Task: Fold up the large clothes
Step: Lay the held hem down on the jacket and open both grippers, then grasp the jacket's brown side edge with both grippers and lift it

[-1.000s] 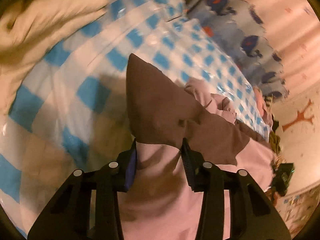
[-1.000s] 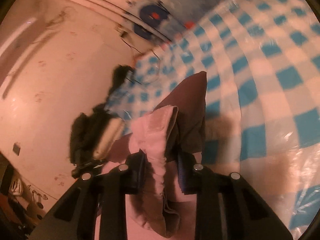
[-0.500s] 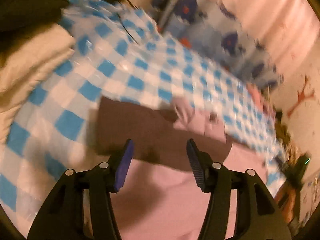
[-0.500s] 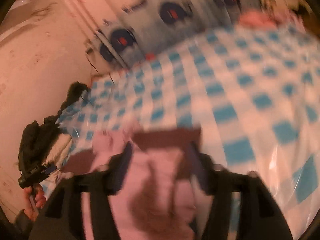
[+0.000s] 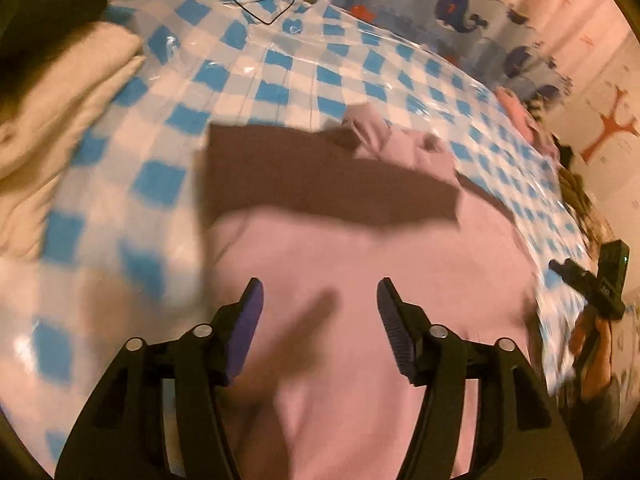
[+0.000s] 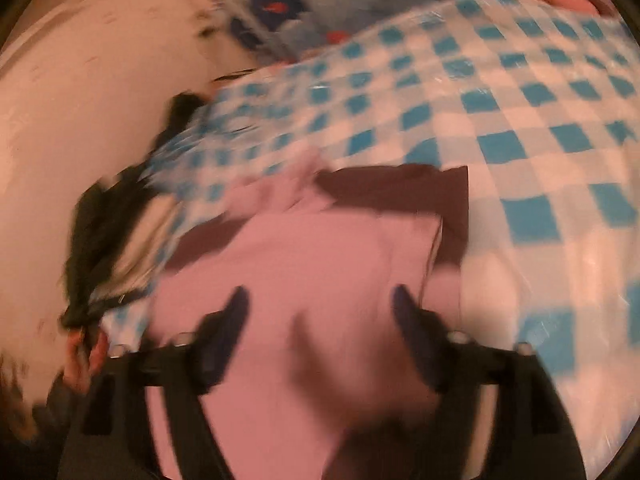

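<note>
A pink garment (image 5: pixel 360 280) with a dark brown band (image 5: pixel 320 180) lies folded on the blue-and-white checked cloth (image 5: pixel 248 76). A rumpled pink part (image 5: pixel 396 144) sits on the band's far edge. My left gripper (image 5: pixel 320 300) is open and empty above the pink cloth. In the right wrist view the same garment (image 6: pixel 312 264) and brown band (image 6: pixel 400 192) show, blurred. My right gripper (image 6: pixel 320 304) is open and empty above it.
A cream folded blanket (image 5: pixel 60 92) and dark clothes lie at the left. A whale-print curtain (image 5: pixel 460 12) hangs behind the checked surface. A black cable (image 5: pixel 256 12) lies at the far side. The other gripper and hand show at the right edge (image 5: pixel 596 284).
Both grippers let go of the garment and opened. The lifted brown-and-pink edge dropped flat onto the checked cloth, and both grippers drew back above it.
</note>
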Demonstrator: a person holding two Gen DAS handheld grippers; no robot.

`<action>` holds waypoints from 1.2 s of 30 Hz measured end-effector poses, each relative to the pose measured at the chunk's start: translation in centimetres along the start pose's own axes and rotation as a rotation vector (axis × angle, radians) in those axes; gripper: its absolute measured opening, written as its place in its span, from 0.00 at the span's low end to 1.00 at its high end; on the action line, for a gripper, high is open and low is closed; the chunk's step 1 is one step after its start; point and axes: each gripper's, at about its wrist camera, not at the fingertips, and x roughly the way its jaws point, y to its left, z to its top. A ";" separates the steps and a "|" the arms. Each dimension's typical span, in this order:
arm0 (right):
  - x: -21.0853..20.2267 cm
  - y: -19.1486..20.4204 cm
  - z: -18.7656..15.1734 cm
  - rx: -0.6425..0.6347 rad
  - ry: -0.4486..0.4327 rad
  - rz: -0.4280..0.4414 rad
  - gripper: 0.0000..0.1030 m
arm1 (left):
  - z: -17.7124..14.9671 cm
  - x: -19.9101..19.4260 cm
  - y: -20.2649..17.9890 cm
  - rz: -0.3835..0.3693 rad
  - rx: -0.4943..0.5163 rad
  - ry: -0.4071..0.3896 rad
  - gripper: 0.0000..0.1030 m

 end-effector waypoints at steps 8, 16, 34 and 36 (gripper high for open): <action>-11.2 -4.2 -19.1 0.171 0.247 0.121 0.87 | -17.8 -9.5 12.6 -0.094 -0.163 0.187 0.68; -11.7 -7.2 -28.2 0.442 0.246 0.351 0.87 | -27.4 -8.7 16.7 -0.373 -0.357 0.224 0.74; -7.3 -2.7 -29.0 0.332 0.313 0.455 0.30 | -29.3 -5.2 6.4 -0.386 -0.239 0.300 0.45; -7.8 -2.3 -29.1 0.327 0.282 0.458 0.26 | -29.0 -6.1 5.5 -0.366 -0.230 0.275 0.27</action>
